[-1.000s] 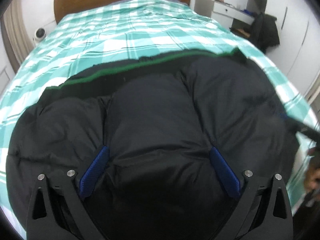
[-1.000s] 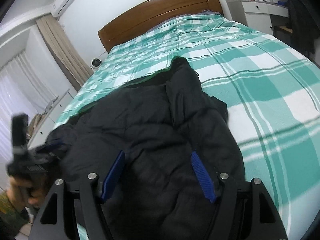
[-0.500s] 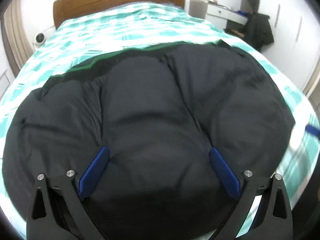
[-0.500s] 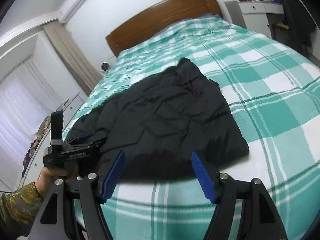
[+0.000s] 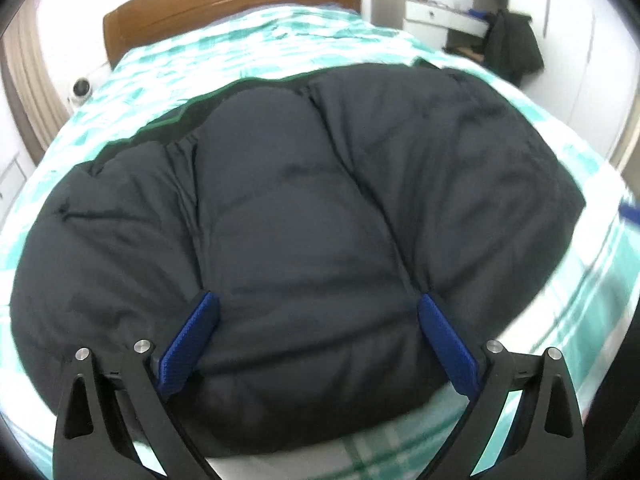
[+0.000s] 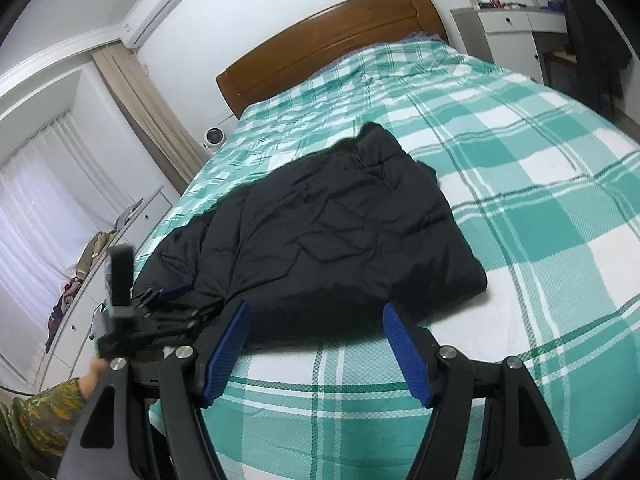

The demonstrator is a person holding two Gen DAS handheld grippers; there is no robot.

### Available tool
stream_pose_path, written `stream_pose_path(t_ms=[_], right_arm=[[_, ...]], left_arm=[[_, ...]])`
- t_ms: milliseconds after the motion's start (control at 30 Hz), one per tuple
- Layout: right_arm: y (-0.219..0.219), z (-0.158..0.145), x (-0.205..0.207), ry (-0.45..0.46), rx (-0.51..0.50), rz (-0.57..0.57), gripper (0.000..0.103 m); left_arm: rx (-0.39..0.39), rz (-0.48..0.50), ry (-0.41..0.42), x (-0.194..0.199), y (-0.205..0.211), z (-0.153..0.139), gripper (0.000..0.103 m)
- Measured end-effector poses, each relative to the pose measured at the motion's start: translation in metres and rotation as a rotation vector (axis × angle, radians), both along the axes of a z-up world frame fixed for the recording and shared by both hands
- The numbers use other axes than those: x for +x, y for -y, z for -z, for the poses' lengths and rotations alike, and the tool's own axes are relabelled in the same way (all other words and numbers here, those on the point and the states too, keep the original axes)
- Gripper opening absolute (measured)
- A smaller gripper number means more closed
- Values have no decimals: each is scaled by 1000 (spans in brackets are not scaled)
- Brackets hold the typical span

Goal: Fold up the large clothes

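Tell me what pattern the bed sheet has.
Teal-and-white plaid on the bed sheet, clearest in the right wrist view.

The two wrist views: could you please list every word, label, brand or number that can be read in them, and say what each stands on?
None can be read.
Black handheld left gripper: any marking on its body is blurred in the right wrist view.
Small items on the white desk: too small to read.
Black padded jacket, green-and-white checked bedcover, white wall air conditioner: no text shows.

A wooden headboard (image 6: 332, 40), beige curtain (image 6: 148, 120), wall air conditioner (image 6: 154, 12) and white dresser (image 6: 508, 28) surround the green-checked bed (image 6: 540, 160).
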State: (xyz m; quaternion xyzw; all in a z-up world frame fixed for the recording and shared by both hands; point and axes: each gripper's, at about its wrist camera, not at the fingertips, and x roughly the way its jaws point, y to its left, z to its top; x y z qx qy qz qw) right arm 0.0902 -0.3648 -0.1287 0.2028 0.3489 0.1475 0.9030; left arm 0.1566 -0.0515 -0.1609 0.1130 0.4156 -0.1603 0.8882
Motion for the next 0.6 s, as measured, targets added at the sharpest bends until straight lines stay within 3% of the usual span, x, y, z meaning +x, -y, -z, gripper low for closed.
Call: stream_pose_path(t_ms=[67, 200, 333, 433, 533, 600], right_arm=[[-2, 4, 2, -11, 1, -5, 71], [-4, 14, 9, -50, 13, 9, 71], [12, 12, 17, -54, 6, 58, 71], [49, 8, 35, -48, 37, 141, 91], [85, 19, 76, -88, 113, 168, 93], [98, 34, 110, -128, 205, 113, 93]], left_arm=[[35, 8, 37, -6, 5, 11, 101], [33, -9, 50, -4, 10, 21, 102], [15, 6, -19, -8, 7, 1, 98], [-127, 40, -28, -9, -3, -28, 98], [-303, 136, -31, -6, -1, -55, 99], [-325, 190, -29, 0, 13, -59, 100]])
